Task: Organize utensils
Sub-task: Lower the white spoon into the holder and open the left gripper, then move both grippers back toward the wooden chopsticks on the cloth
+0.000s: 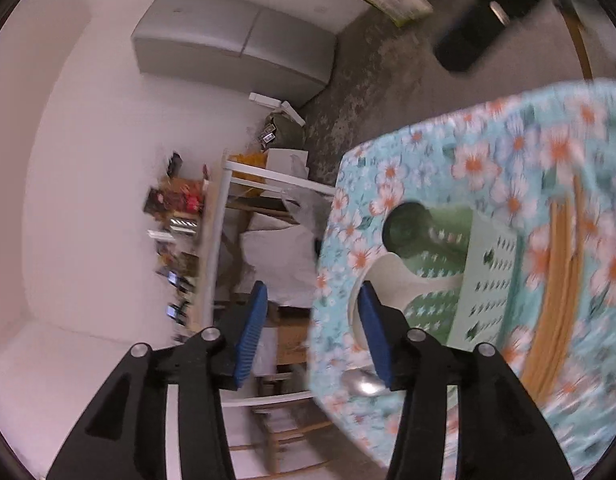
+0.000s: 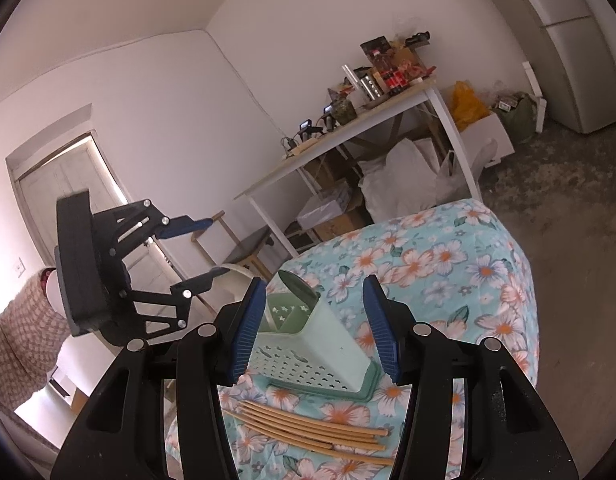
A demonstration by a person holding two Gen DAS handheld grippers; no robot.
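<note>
Careful: your left hand-held gripper (image 1: 312,332) and right hand-held gripper (image 2: 314,324) both stand spread, pinching nothing. Beside the pale green perforated plastic utensil caddy (image 2: 308,344), the bundle of bamboo chopsticks (image 2: 308,432) could roll on the floral-clothed surface (image 2: 448,264); the metal spoon (image 1: 362,384) lies near its edge.

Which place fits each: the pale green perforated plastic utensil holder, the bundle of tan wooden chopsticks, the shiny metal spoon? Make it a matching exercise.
1 pale green perforated plastic utensil holder
2 bundle of tan wooden chopsticks
3 shiny metal spoon

a lying alone near the edge of the floral tablecloth
b standing upright
c lying flat beside the holder's base

Pairs: 1-b, 2-c, 3-a
</note>
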